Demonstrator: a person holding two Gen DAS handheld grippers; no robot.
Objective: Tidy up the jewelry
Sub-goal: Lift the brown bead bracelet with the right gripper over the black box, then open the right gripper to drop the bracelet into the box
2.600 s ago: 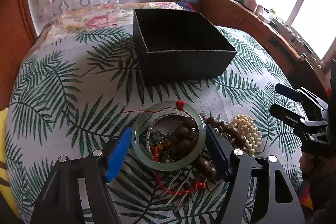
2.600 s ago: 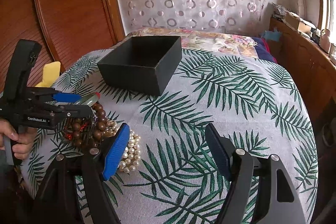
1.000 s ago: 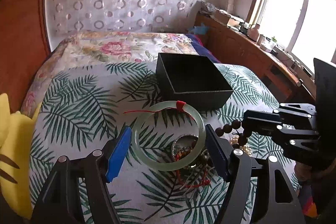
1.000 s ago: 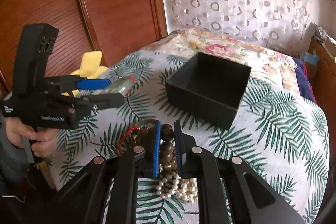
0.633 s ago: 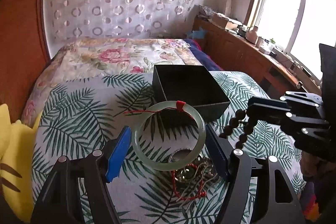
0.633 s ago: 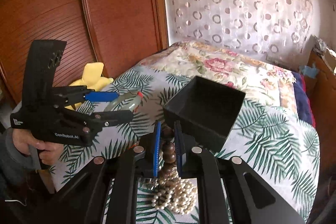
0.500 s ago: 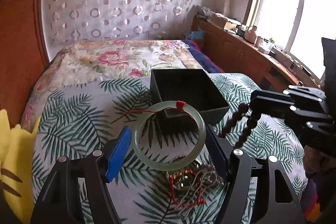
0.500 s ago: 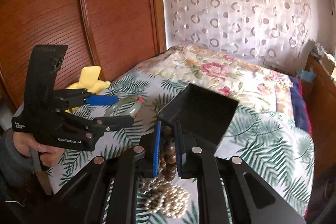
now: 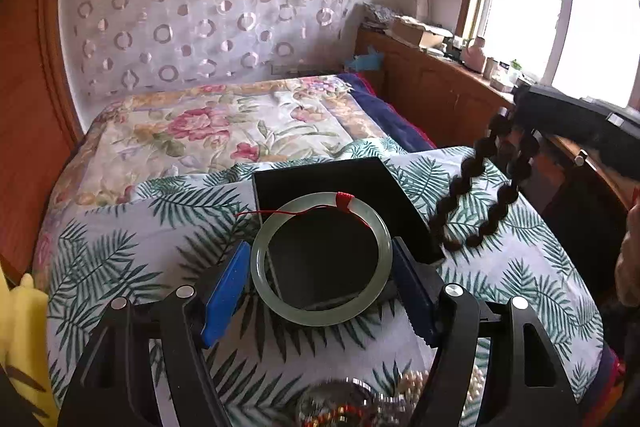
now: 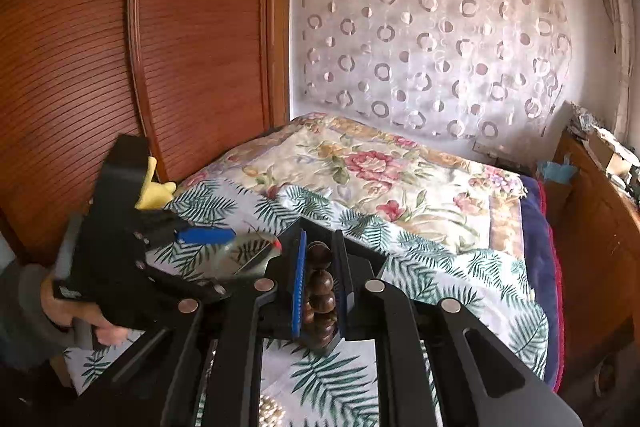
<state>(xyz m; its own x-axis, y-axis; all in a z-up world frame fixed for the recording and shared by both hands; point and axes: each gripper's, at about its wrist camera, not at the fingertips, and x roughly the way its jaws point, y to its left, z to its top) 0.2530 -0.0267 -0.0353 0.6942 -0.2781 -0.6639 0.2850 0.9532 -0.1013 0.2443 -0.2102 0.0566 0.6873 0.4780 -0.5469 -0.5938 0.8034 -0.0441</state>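
Observation:
My left gripper [image 9: 322, 263] is shut on a pale green jade bangle [image 9: 264, 267] with a red thread and holds it in the air just above the open black box [image 9: 404, 199]. My right gripper [image 10: 320, 291] is shut on a string of dark wooden beads [image 10: 320, 283]. In the left wrist view the beads [image 9: 484, 195] hang in a loop from it at the right, next to the box's right corner. The bangle [image 10: 248, 251] also shows in the right wrist view, held by the left gripper [image 10: 208, 239].
The box stands on a palm-leaf cloth [image 9: 120, 267] over a bed with a floral quilt [image 9: 208, 131]. More jewelry [image 9: 360, 411], with pearls and red cord, lies at the near edge. A yellow soft toy [image 9: 16, 339] is at the left. A wooden cabinet [image 9: 440, 95] runs along the right.
Both grippers have risen and moved toward the box. The bangle now hangs over the box opening and the bead string has been lifted clear of the jewelry pile.

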